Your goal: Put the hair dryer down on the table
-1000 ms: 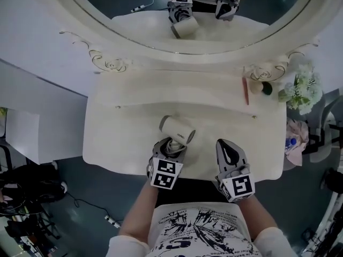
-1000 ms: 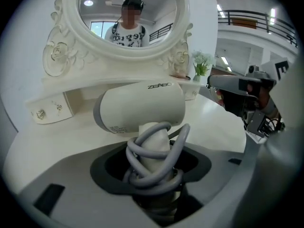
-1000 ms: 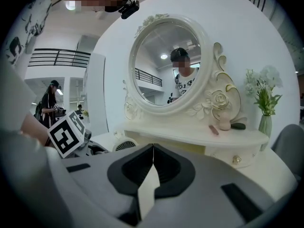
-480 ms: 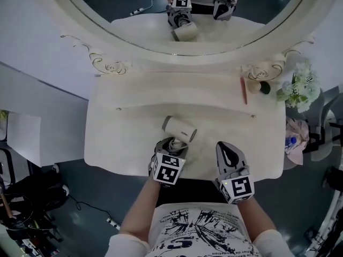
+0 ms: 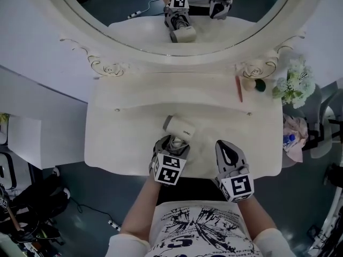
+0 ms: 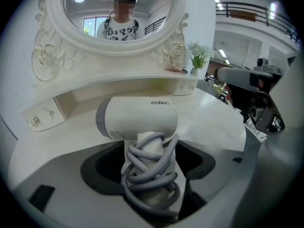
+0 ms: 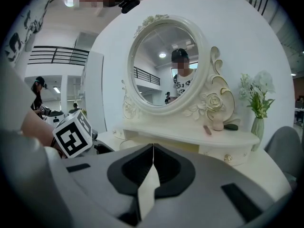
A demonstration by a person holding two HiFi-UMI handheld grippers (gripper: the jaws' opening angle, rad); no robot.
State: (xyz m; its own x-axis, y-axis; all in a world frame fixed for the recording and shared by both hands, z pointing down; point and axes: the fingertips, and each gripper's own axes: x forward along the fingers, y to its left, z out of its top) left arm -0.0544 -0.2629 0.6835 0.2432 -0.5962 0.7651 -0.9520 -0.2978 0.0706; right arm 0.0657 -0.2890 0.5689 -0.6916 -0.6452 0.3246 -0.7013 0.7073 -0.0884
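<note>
While the left gripper (image 5: 172, 145) has its jaws opening, the hair dryer (image 5: 179, 128) lies on the table (image 5: 118, 138) straight ahead of it, near the front edge. The barrel runs crosswise to the gripper, slightly slanted in the head view. The handle points back toward the person and sits between the two jaws.

Left gripper view: a grey cord (image 6: 151, 172) is wound round the handle. A dark gap shows on either side between it and the jaws, so the pads look clear of it and nothing is gripped. The dryer appears to rest on the tabletop by itself; I judge it set down.

The right gripper (image 5: 229, 153) is near the dryer, to its right, also at the front edge. Its jaws are pressed together with nothing in them. The left is plainly the nearer tool.

Pose: the left forearm (image 5: 140, 213) reaches out from the body, and the gripper is roughly level, pointing toward the mirror (image 5: 123, 4).

Next move, as I judge it: draw the left gripper straight back along the handle's line. The risk is snagging the cord loops and dragging the dryer.
</note>
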